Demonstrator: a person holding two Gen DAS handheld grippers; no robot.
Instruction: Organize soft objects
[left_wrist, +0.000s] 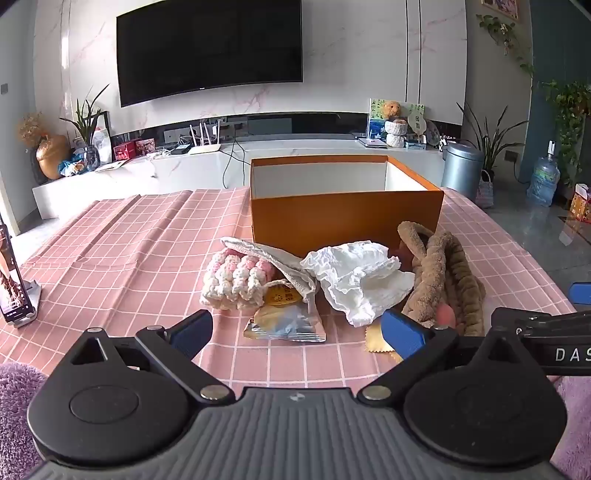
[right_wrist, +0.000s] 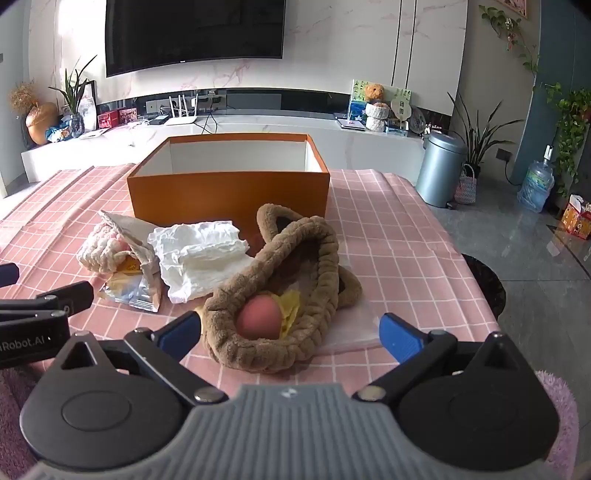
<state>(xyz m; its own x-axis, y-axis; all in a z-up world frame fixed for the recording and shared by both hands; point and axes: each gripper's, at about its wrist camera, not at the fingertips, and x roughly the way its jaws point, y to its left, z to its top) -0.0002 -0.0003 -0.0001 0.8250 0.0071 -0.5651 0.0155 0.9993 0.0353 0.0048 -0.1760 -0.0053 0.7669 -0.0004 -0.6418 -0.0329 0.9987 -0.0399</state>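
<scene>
Hovering wide apart and holding nothing, left gripper (left_wrist: 297, 328) and right gripper (right_wrist: 291, 332) face the brown plush basket (right_wrist: 295, 295).

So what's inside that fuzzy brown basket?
The brown basket holds a pinkish egg-shaped object resting against something yellow. Its near wall hides whatever lies beneath them.
</scene>
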